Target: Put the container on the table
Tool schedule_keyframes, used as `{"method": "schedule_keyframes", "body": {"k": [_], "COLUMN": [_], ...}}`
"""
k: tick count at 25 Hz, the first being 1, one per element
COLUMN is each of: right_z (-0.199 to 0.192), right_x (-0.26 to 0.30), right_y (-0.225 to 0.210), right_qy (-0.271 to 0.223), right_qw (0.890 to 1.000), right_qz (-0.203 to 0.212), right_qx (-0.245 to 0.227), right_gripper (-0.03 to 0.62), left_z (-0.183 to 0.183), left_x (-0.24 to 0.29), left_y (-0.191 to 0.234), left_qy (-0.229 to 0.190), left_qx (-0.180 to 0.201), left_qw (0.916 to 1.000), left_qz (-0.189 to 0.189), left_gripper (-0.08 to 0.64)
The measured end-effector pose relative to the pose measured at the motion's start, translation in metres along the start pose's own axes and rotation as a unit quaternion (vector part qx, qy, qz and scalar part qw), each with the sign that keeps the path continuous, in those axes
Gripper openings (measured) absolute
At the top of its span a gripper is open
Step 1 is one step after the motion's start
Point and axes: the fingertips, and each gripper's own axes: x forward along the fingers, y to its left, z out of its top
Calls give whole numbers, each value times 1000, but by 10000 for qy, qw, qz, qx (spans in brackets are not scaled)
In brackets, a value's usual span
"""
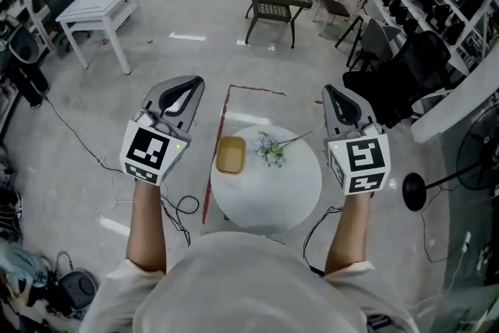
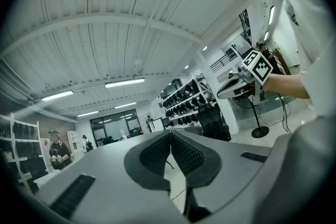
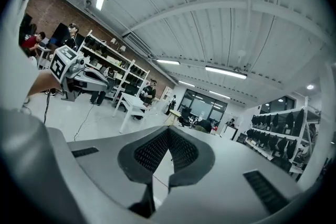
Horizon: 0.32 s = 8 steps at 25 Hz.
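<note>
Sitting on white table (image 1: 273, 191): shallow tan container (image 1: 231, 155), rounded corners. L gripper (image 2: 170, 135), R gripper (image 3: 169, 132) pressed together.

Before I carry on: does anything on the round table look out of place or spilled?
Nothing looks spilled or damaged. The tan container sits flat near the left rim of the white table. The one odd thing is a flower sprig lying loose on its side beside it.
</note>
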Motion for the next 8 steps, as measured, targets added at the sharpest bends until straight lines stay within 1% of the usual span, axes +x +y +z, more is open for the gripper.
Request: {"method": "schedule_keyframes", "body": {"k": [8], "right_z": [-10], "right_x": [14], "right_y": [7], "right_qy": [112], "right_qw": [9999], "right_qz": [39], "right_qx": [-1], "right_gripper": [12], "left_z": [-20], "left_x": [7], "left_y": [3], "left_qy": [93], "left_qx": [-119], "left_qw": [9999], "left_qz": [-35], "left_gripper": [20]}}
